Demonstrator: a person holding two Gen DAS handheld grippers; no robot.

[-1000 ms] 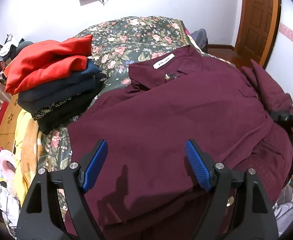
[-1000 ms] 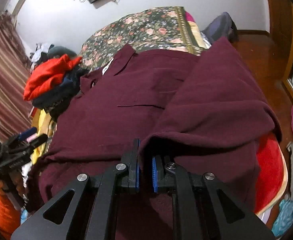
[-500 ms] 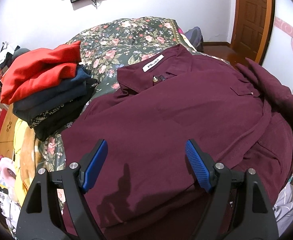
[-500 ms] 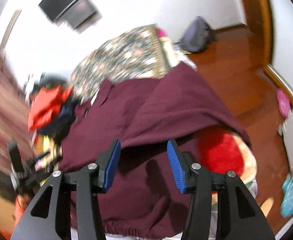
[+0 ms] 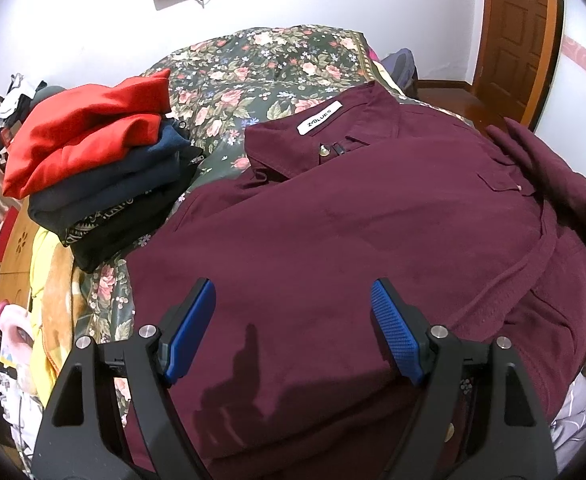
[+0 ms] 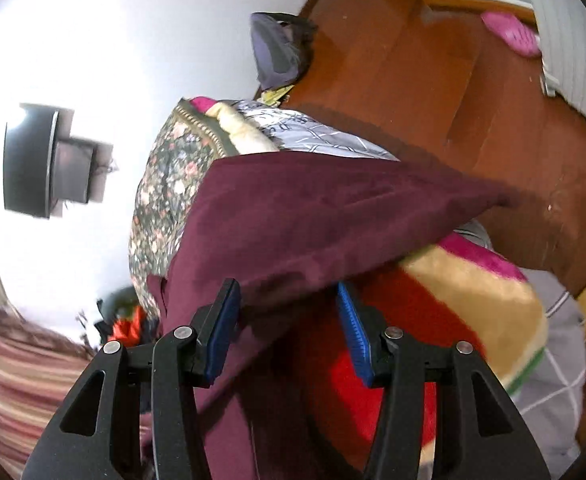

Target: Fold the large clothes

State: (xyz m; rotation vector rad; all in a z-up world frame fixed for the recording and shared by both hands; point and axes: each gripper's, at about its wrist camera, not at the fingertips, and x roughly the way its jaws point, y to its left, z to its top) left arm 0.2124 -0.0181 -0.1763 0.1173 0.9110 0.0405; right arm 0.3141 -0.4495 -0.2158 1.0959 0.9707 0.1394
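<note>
Maroon shirt (image 5: pixel 333 220) spread on the bed (image 5: pixel 269 64), both grippers released.

The shirt lies front-up across the floral bedspread, collar and white neck label (image 5: pixel 319 117) toward the wall, one sleeve (image 6: pixel 333 216) draped over the bed's edge toward the wooden floor (image 6: pixel 473 100). The left gripper (image 5: pixel 293 330) hovers above the shirt's lower body with its blue pads wide apart and nothing between them. The right gripper (image 6: pixel 289 332) stands partly parted at the sleeve's edge; maroon cloth lies between the pads, but they do not press on it. A stack of folded clothes (image 5: pixel 93 160), red on top, sits on the bed just beside the shirt's shoulder.
</note>
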